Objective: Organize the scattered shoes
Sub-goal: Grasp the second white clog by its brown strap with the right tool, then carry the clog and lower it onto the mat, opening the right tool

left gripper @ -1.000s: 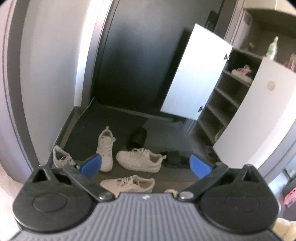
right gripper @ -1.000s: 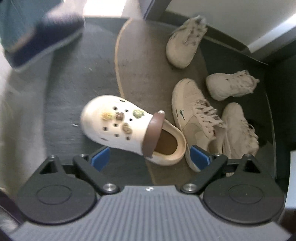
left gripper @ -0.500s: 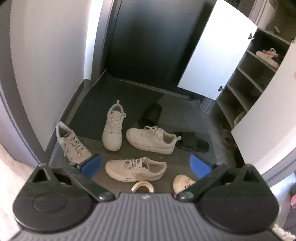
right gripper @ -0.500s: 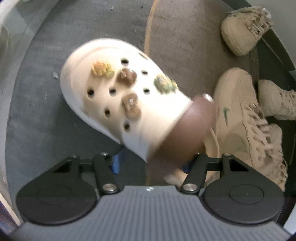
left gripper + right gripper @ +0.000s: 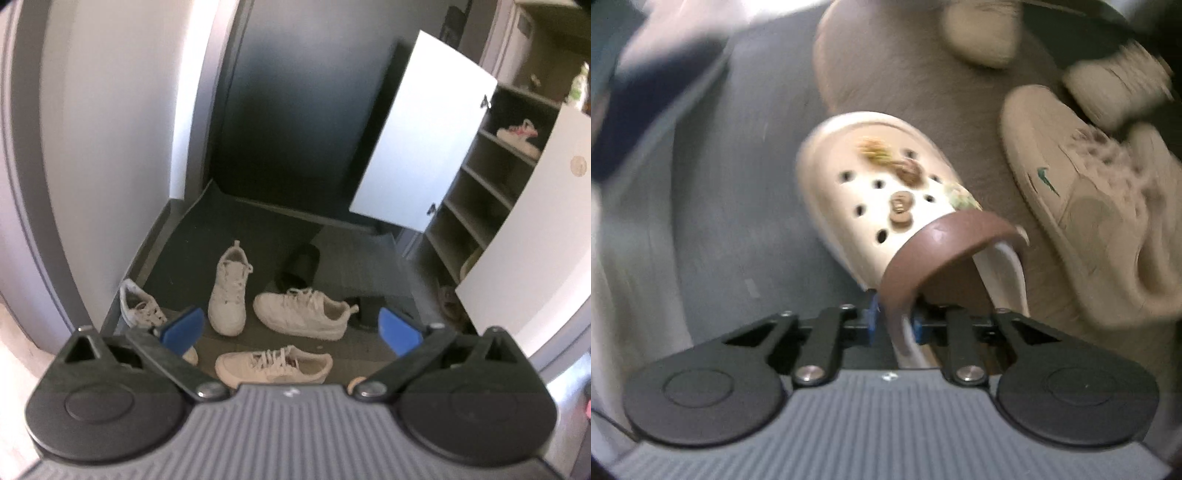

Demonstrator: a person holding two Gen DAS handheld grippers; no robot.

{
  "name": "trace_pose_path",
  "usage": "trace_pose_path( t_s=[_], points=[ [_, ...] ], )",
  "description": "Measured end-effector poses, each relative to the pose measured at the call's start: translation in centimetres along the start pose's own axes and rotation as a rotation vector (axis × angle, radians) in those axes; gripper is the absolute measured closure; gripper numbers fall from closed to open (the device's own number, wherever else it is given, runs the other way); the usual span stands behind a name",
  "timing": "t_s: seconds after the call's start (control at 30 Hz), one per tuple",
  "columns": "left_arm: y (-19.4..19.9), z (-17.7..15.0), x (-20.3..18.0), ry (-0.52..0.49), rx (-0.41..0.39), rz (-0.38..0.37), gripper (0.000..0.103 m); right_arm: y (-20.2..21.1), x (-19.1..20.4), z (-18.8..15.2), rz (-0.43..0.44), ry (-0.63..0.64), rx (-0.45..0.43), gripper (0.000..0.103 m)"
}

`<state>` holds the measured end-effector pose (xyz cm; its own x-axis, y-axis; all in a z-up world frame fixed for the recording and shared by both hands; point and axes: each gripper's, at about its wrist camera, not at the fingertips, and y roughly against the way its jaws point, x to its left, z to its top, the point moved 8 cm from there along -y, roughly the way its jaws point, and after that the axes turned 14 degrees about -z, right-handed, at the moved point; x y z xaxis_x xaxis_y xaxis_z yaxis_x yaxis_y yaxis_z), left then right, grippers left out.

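A cream clog point(image 5: 886, 192) with charms and a brown strap point(image 5: 942, 243) lies on the grey mat in the right wrist view. My right gripper point(image 5: 894, 325) is shut on the clog's side rim just behind the strap. A beige sneaker with a green swoosh point(image 5: 1082, 206) lies right of the clog. In the left wrist view my left gripper point(image 5: 291, 328) hangs open and empty above the entry floor. Several white sneakers lie scattered there: one pointing away point(image 5: 229, 295), one sideways point(image 5: 299, 314), one nearest point(image 5: 273, 365), one by the left wall point(image 5: 140, 306).
An open shoe cabinet point(image 5: 480, 206) with shelves stands at the right, its white door point(image 5: 421, 129) swung out; a pink-trimmed shoe point(image 5: 517, 136) sits on a shelf. A black slide point(image 5: 299, 266) lies behind the sneakers. A person's dark blue shoe point(image 5: 646, 92) is at upper left.
My right gripper came down onto the clog, rolled, and its jaws went from wide open to shut on the rim. The left wrist view swung a little; that gripper stayed open.
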<state>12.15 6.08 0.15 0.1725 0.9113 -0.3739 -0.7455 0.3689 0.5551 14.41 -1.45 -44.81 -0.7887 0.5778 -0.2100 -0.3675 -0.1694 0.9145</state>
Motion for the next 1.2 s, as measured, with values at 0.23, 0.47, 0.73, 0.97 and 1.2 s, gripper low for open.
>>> trace_pose_path(
  t_s=[0.23,0.47,0.73,0.97,1.2],
  points=[
    [2.0,0.4,0.7,0.06,0.005,-0.049,0.0,1.0,-1.0,0.7,-0.046,-0.596,0.047,0.087],
    [2.3,0.7,1.8,0.09,0.014,-0.059,0.0,1.3,-0.5,1.7,0.045,-1.01,-0.074,0.084],
    [2.0,0.7,3.9,0.114,0.027,-0.026,0.0,-1.1,2.4,2.1,-0.046,-0.742,-0.048,0.076],
    [2.2,0.8,5.9,0.208,0.026,-0.011,0.0,-3.2,1.8,3.1,-0.072,-0.81,0.0,0.076],
    [1.9,0.6,5.4,0.183,0.029,-0.006,0.0,-4.2,1.4,3.6,-0.147,-1.07,0.055,0.086]
  ],
)
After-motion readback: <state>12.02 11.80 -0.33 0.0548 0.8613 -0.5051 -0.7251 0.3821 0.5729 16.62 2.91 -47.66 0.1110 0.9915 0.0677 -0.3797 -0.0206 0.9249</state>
